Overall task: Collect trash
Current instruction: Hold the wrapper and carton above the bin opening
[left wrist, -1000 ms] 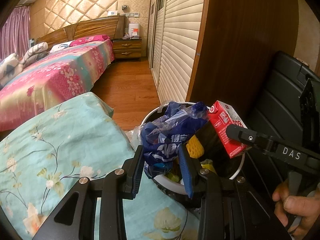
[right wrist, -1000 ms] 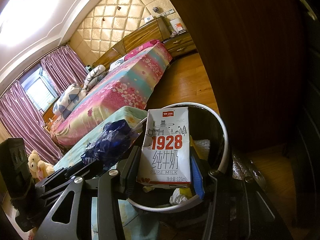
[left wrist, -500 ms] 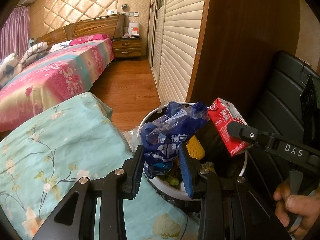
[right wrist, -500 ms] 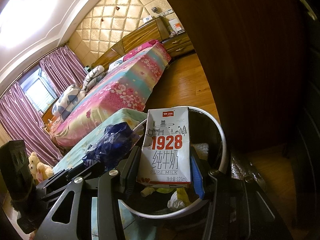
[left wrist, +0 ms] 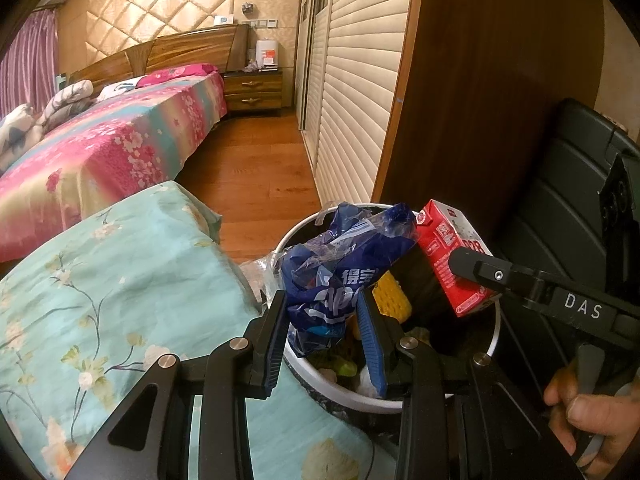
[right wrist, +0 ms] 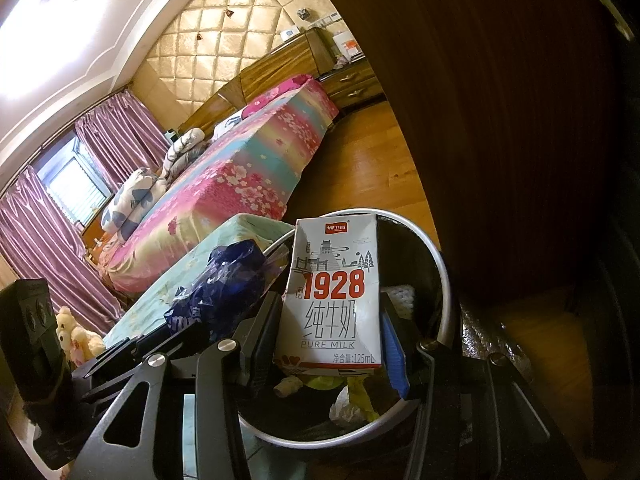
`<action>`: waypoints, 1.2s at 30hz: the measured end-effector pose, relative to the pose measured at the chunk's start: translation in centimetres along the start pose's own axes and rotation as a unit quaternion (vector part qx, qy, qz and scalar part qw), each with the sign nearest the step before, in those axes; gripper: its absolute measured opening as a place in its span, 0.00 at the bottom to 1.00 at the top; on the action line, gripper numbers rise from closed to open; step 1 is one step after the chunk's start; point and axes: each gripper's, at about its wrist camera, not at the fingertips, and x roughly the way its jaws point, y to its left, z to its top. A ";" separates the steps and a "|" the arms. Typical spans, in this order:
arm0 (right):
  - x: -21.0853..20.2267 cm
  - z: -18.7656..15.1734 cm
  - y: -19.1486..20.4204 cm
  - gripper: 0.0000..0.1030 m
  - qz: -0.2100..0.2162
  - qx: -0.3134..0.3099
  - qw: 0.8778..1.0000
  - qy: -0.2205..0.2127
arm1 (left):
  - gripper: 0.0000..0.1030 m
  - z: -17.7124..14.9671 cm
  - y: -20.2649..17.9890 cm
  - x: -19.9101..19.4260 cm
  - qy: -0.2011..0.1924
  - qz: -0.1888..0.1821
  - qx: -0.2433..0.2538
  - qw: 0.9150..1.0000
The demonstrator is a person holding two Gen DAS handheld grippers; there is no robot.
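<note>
Drop-off step: left gripper (left wrist: 324, 320) pinches a blue wrapper (left wrist: 340, 276), right gripper (right wrist: 326, 340) clamps a milk carton (right wrist: 334, 296), both over the bin (right wrist: 444, 280). Next, probably: open both jaws so each piece falls inside the rim.

Bedroom floor, bed and a teal-covered surface

The wood floor (left wrist: 256, 160) carries the bed (left wrist: 120, 148), a nightstand (left wrist: 253, 94) by the headboard, and the bin (left wrist: 384, 394), which stands just beside the teal floral cover (left wrist: 100, 280). Pillows (left wrist: 48, 108) and rolled bedding lie at the bed's head on its pink floral spread. In the right wrist view a teddy bear (right wrist: 74, 334) sits past the cover's far end; what it rests on is unclear.
</note>
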 end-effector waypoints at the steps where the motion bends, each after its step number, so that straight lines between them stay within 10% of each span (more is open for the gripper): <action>1: 0.0 0.0 0.0 0.46 0.000 0.000 1.000 0.000 | 0.32 0.1 0.0 0.1 0.000 -0.001 0.001 1.000; 36: 0.1 0.0 -0.2 0.46 -0.002 0.003 1.000 0.003 | 0.32 0.5 -0.7 0.5 0.005 -0.002 0.008 1.000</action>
